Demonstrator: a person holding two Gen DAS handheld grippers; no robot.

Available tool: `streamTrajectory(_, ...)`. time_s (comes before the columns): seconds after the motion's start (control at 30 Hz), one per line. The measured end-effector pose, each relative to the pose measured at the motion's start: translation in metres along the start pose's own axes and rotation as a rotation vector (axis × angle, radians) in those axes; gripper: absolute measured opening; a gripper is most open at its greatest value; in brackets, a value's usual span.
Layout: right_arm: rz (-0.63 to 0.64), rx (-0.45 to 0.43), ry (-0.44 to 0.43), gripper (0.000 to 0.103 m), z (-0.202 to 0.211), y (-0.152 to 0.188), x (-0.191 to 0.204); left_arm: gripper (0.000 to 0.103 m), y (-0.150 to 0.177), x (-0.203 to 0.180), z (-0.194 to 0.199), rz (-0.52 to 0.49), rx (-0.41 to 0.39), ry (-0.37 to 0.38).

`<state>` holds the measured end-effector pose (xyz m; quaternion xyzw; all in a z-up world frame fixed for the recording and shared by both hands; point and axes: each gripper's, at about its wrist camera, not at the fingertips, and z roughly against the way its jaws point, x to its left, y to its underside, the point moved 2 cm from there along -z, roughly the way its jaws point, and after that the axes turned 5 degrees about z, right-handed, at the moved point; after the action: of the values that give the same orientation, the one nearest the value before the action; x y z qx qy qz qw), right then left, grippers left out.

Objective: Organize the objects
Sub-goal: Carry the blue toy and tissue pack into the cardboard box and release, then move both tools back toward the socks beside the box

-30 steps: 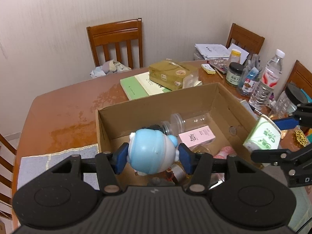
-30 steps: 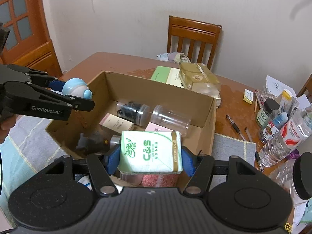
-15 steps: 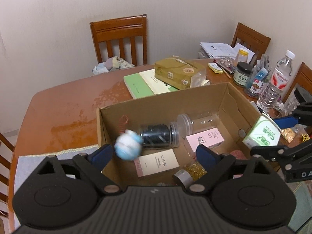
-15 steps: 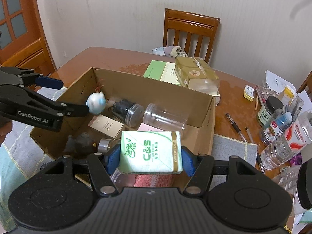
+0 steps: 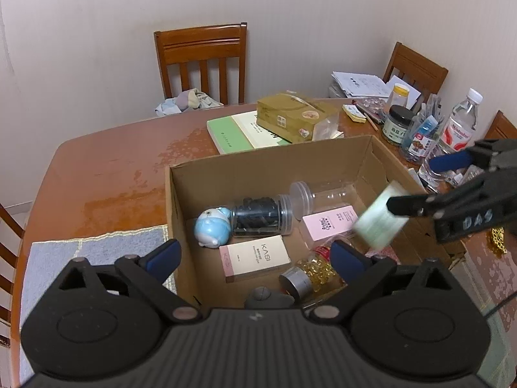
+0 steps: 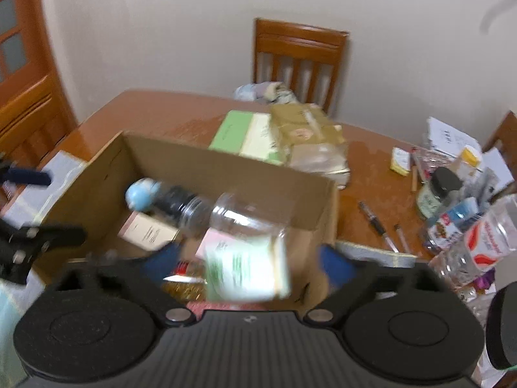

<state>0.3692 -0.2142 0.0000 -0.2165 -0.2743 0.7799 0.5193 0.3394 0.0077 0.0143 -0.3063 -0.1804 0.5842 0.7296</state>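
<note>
Cardboard box receives my drops: both tongs have just been opening, wide and empty; tissue pack falling. Next: fetch desk clutter at 2 o'clock.

We are facing a plain cream wall; wooden chairs are standing along the far edge of a brown table, and a wooden door is showing left.
</note>
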Motion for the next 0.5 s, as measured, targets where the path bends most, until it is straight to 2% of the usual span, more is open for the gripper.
streamTrajectory(0.1,-0.023,-0.009,-0.034,0.103,0.003,0.000,-0.004,0.099,0.002,0.001,0.003,0.007,0.001,-0.001)
streamTrajectory(0.5,0.003,0.001,-0.011,0.103,0.032,0.032,0.008,0.099,0.023,-0.005,0.024,0.010,0.003,-0.033)
